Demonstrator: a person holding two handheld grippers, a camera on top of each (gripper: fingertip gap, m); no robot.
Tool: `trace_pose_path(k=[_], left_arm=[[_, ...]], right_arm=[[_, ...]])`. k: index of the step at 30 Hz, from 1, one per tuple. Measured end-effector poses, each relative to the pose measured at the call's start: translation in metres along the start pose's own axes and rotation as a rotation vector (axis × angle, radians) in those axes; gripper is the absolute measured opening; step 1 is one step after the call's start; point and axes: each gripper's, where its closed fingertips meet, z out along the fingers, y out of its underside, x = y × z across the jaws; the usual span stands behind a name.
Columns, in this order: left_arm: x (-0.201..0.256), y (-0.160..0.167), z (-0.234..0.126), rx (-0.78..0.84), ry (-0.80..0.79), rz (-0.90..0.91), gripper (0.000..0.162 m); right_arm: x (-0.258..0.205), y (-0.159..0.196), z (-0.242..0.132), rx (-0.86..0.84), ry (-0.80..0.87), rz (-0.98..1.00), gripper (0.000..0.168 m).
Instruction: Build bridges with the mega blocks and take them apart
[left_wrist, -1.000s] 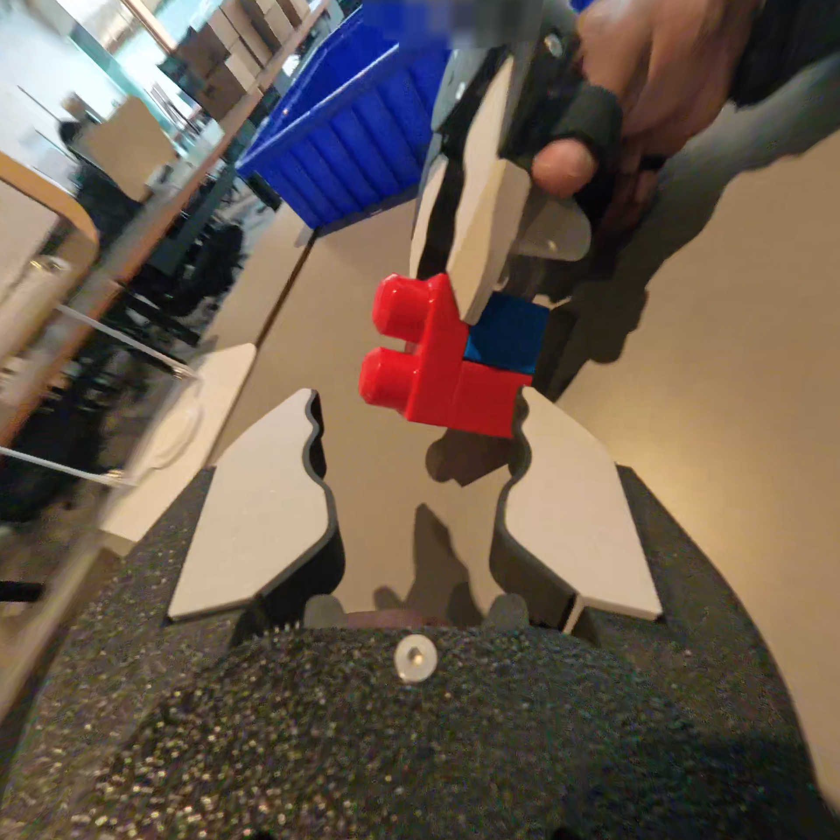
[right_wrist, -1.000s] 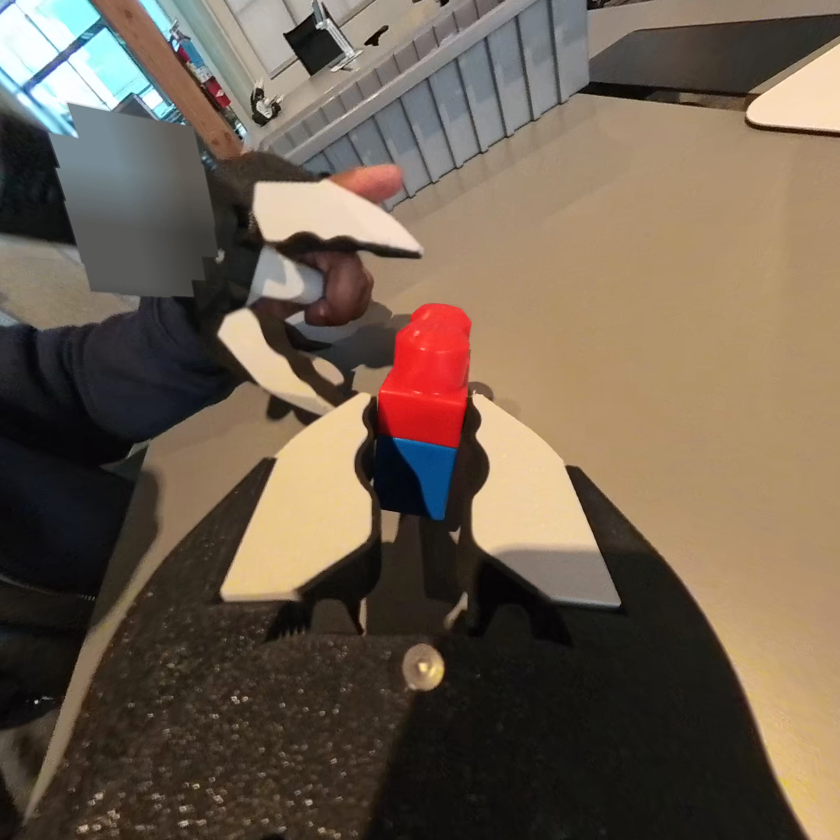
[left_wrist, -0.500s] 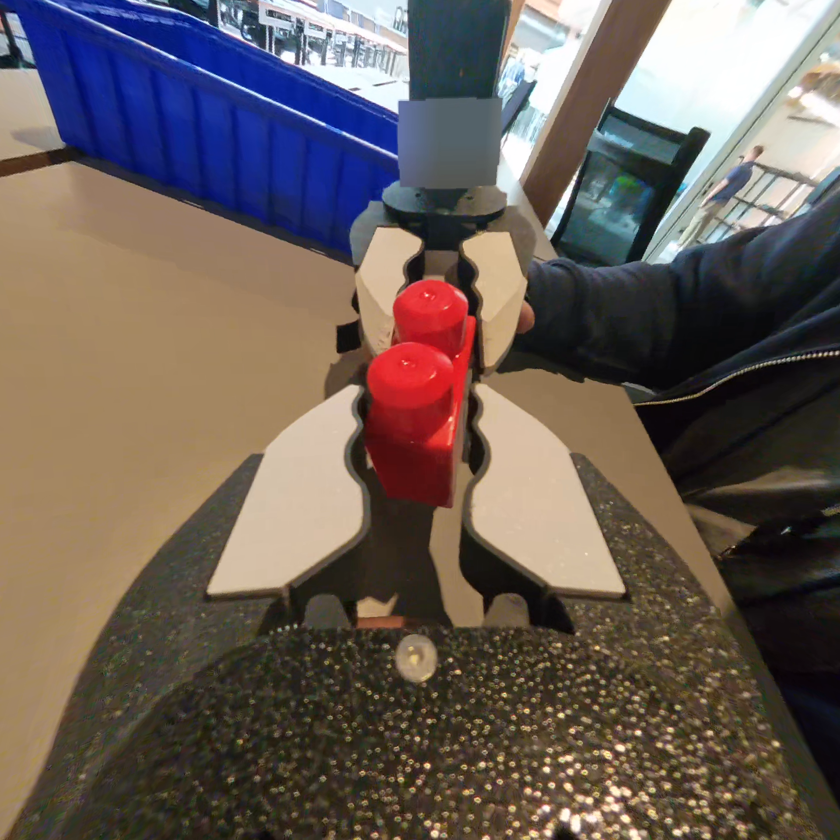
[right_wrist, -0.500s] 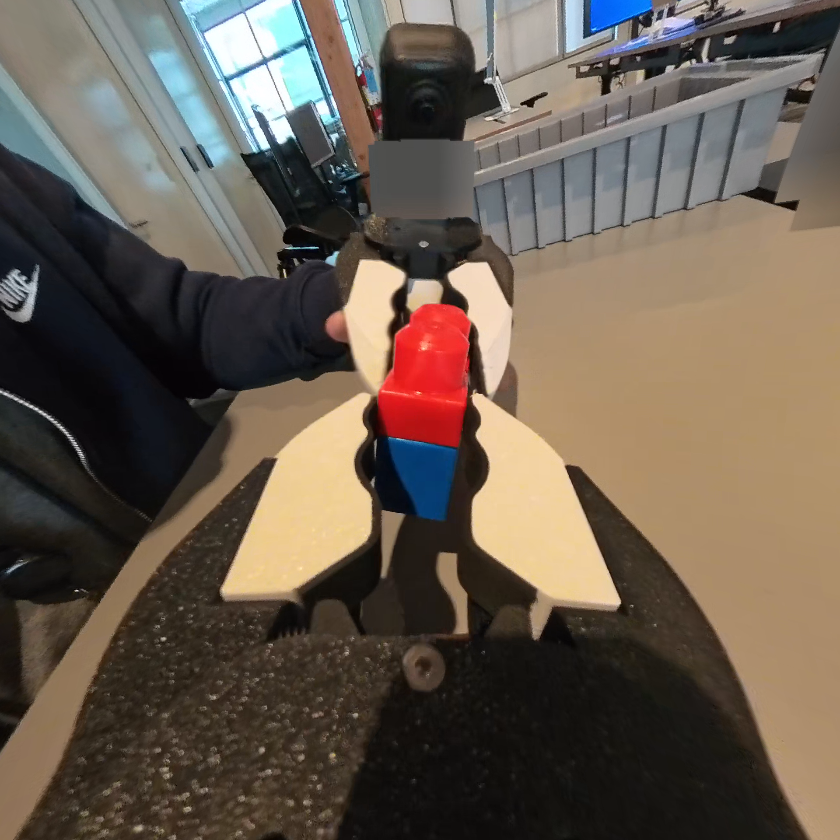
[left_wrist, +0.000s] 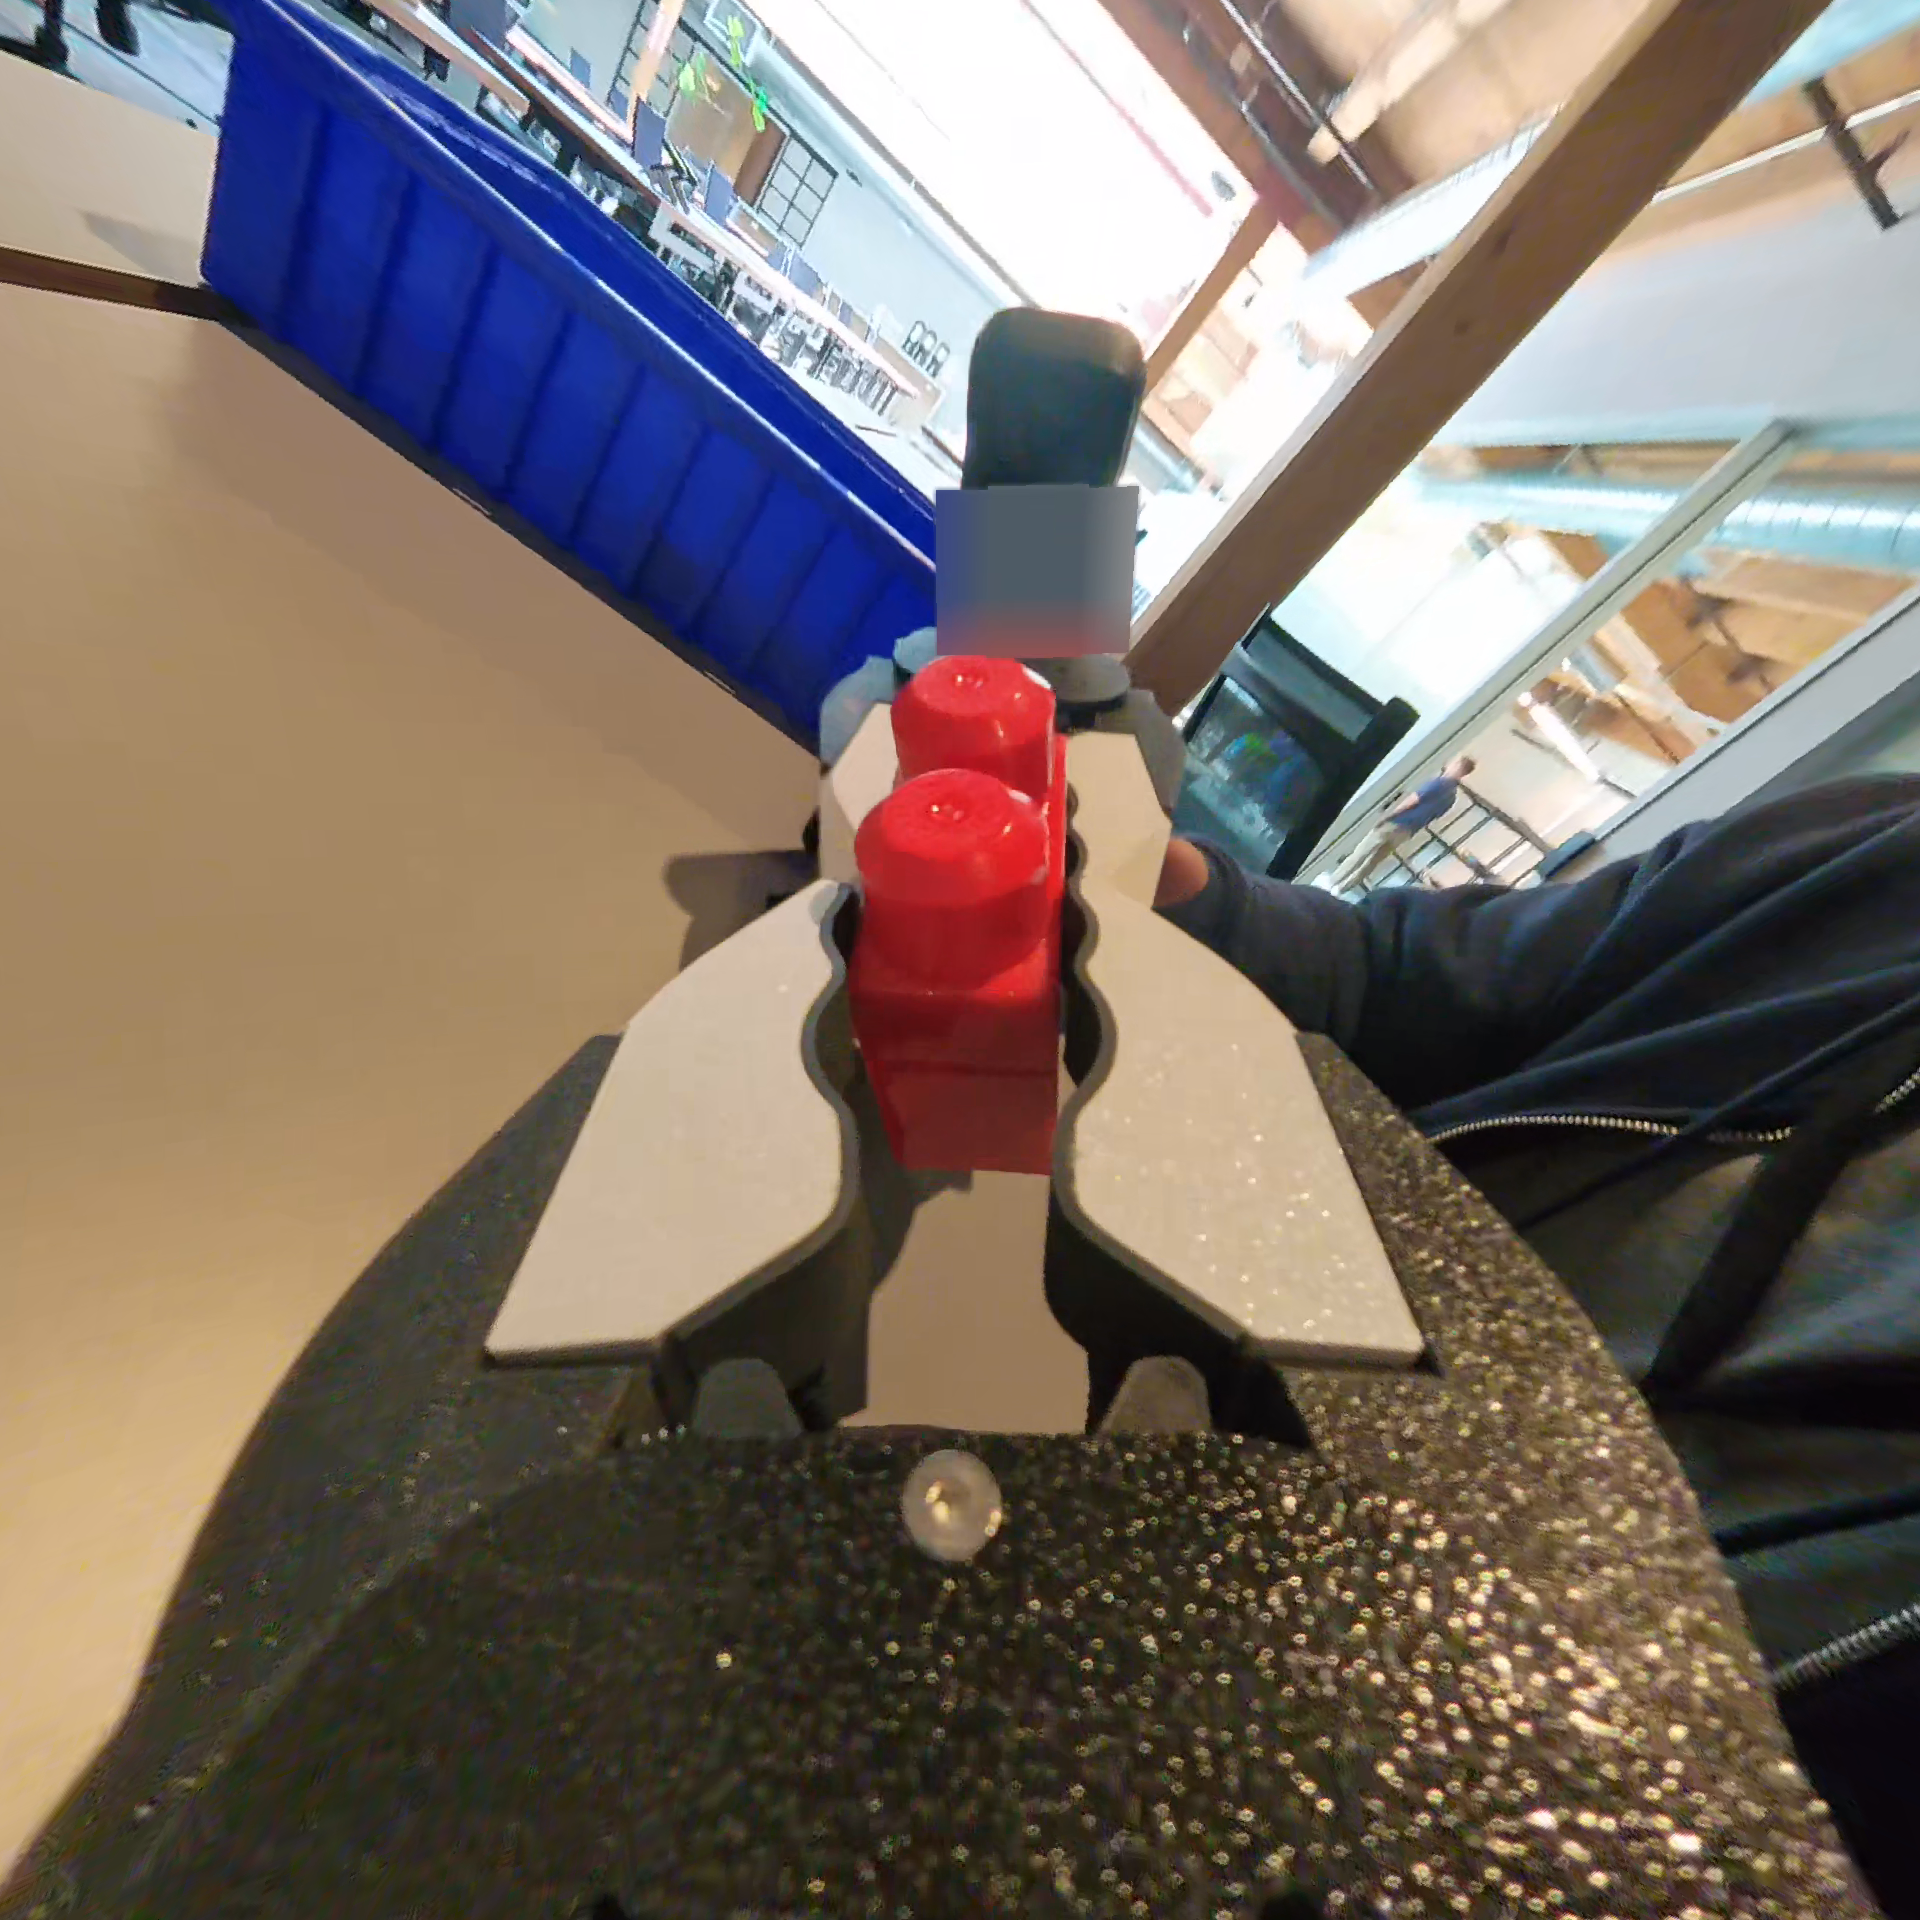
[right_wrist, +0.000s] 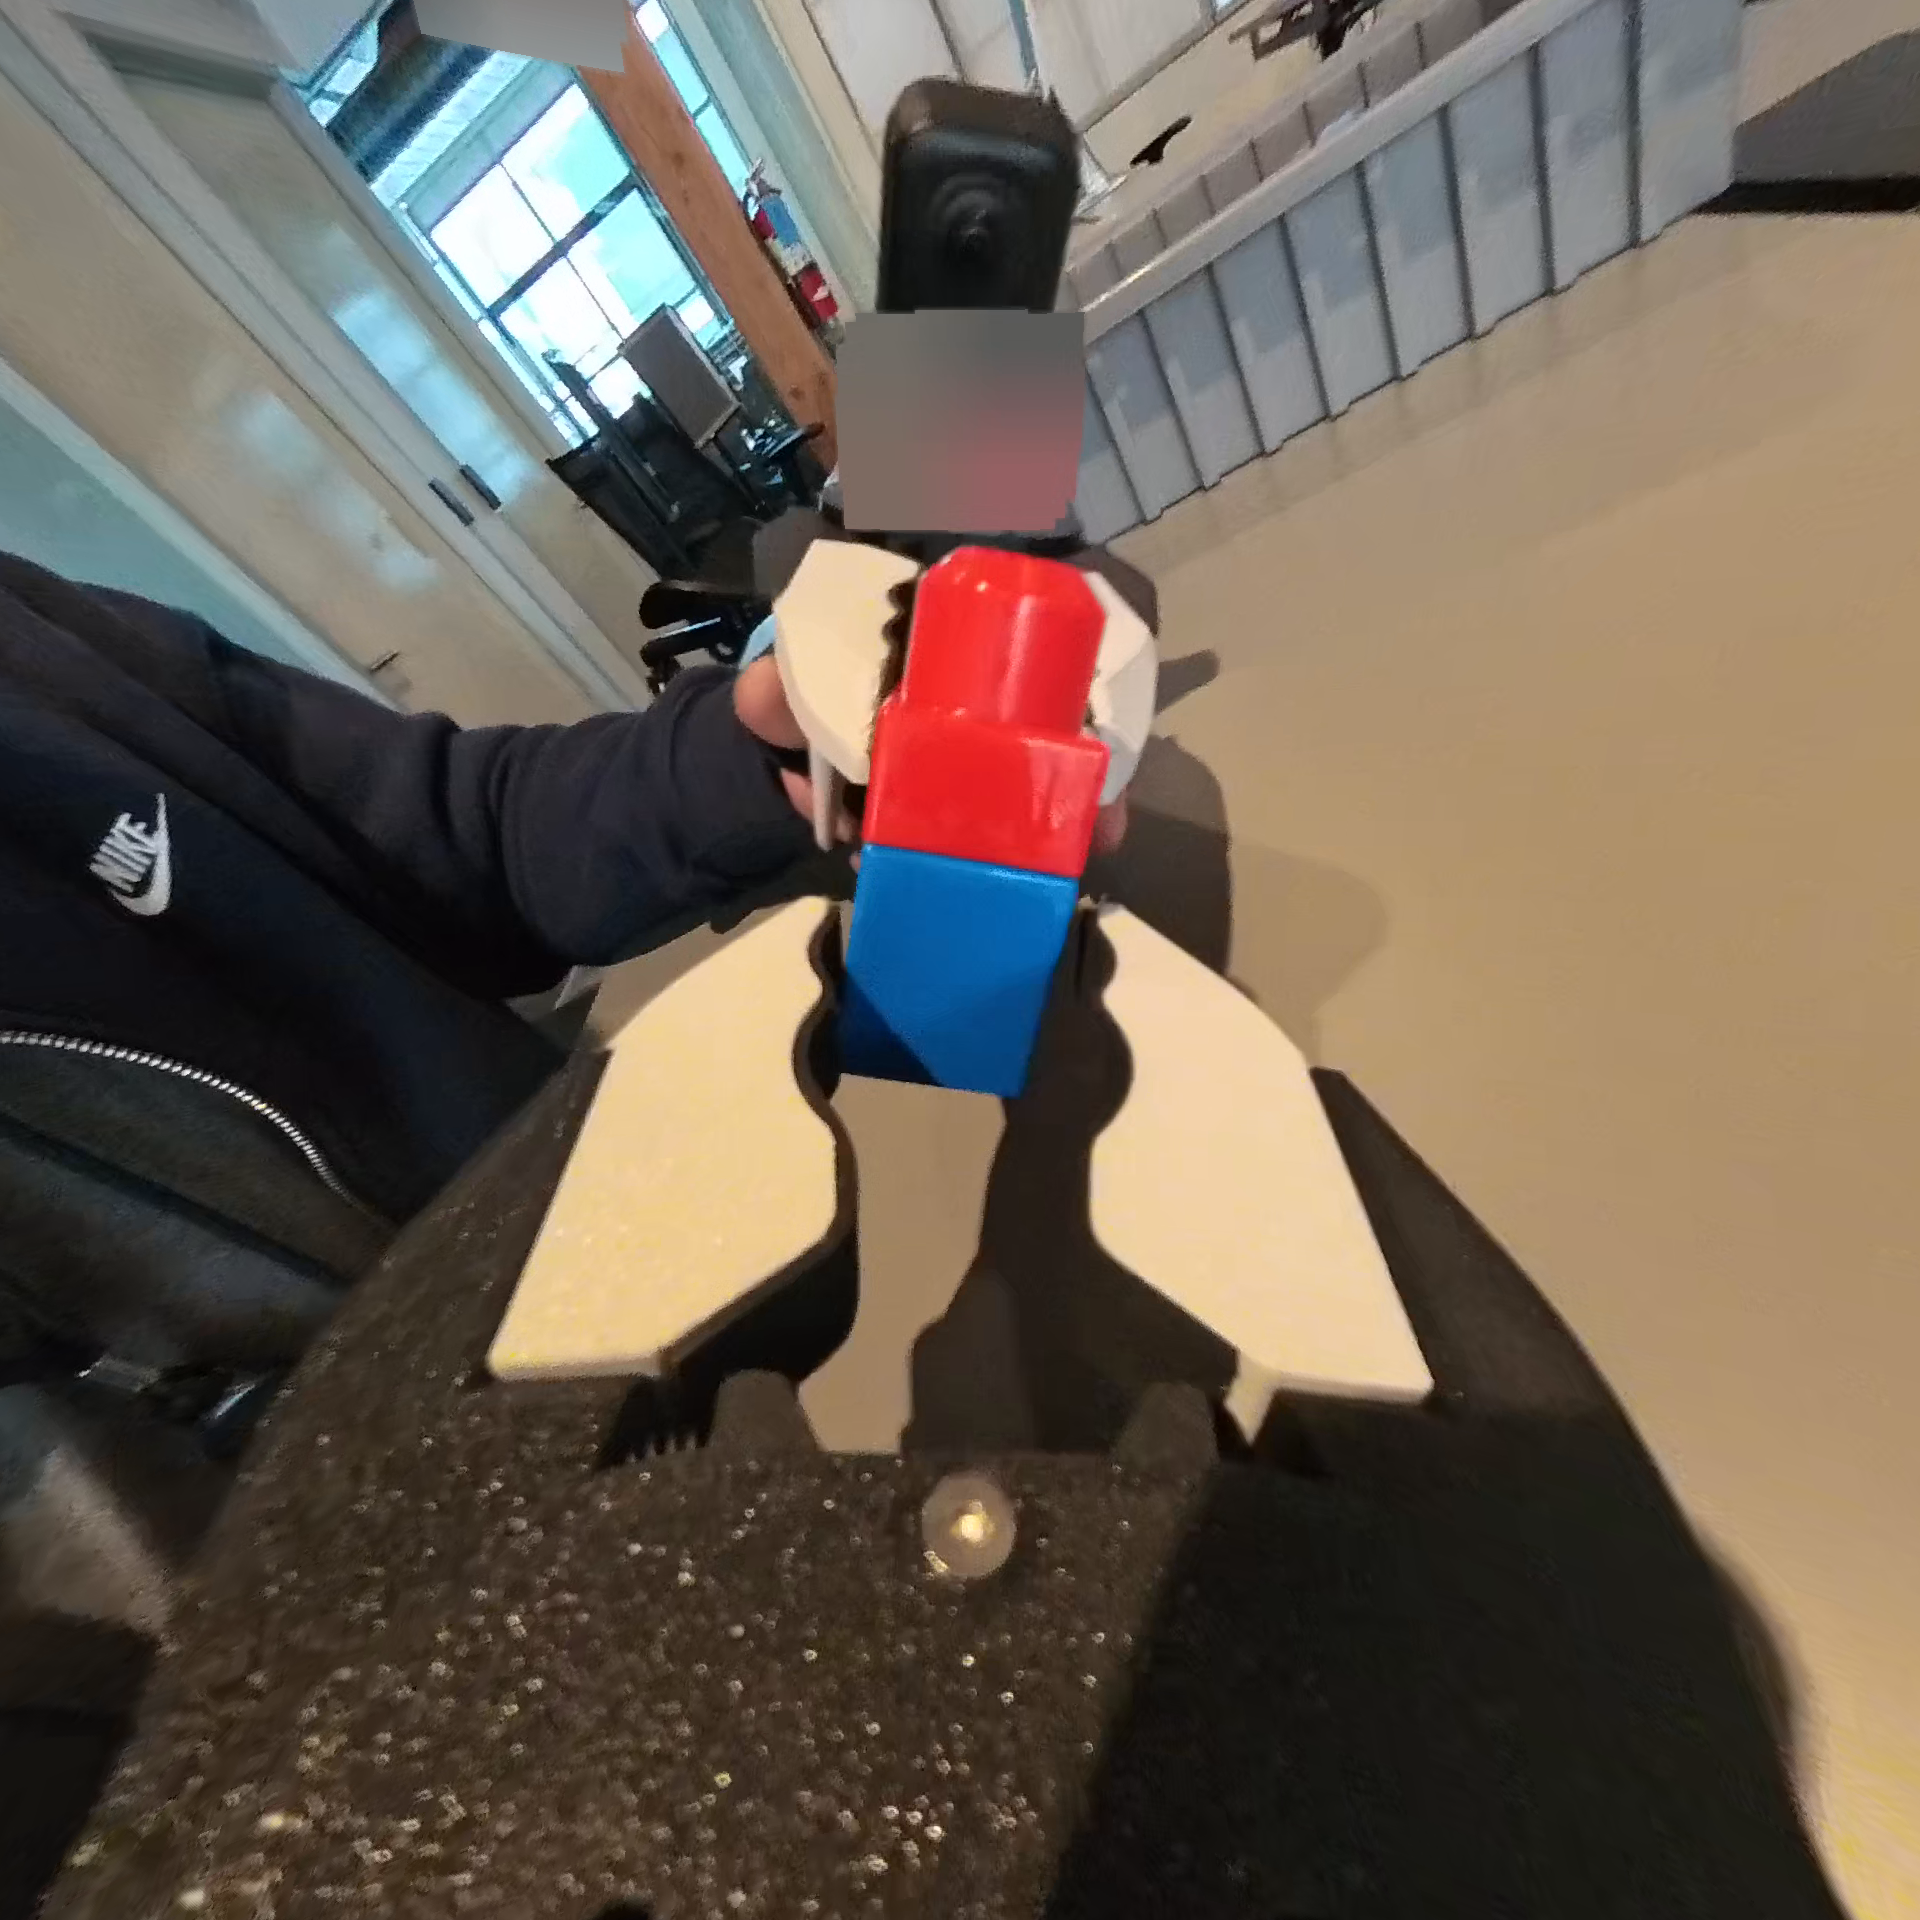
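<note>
A red block (right_wrist: 987, 727) with two studs sits pressed onto a blue block (right_wrist: 951, 966); the pair is held in the air above the beige table (right_wrist: 1558, 727). My right gripper (right_wrist: 956, 920) is shut on the blue block. My left gripper (left_wrist: 956, 914) faces it and is shut on the red block (left_wrist: 951, 997). In the right wrist view the left gripper's fingers (right_wrist: 831, 655) flank the red block's far end. In the left wrist view the right gripper's fingers (left_wrist: 1127, 821) show behind the red block. The blue block is hidden there.
A large blue bin (left_wrist: 520, 364) stands at the table's far edge in the left wrist view. A grey ribbed bin (right_wrist: 1403, 270) stands at the back in the right wrist view. The person's dark sleeves (right_wrist: 468, 831) reach in from the side. Bare table (left_wrist: 312, 831) lies beside the grippers. Only a small space, under 4 cm, lies between the two pairs of fingers.
My left gripper swung round to face the right one and shut on the red block. Since then both grippers have tilted together, with the two blocks still joined.
</note>
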Motion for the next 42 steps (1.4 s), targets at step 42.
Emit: trace_pose_path(k=[42], left_arm=[[-0.012, -0.017, -0.017, 0.025, -0.168, 0.196, 0.035]], right_arm=[[0.013, 0.014, -0.01, -0.156, 0.112, -0.01, 0.036]])
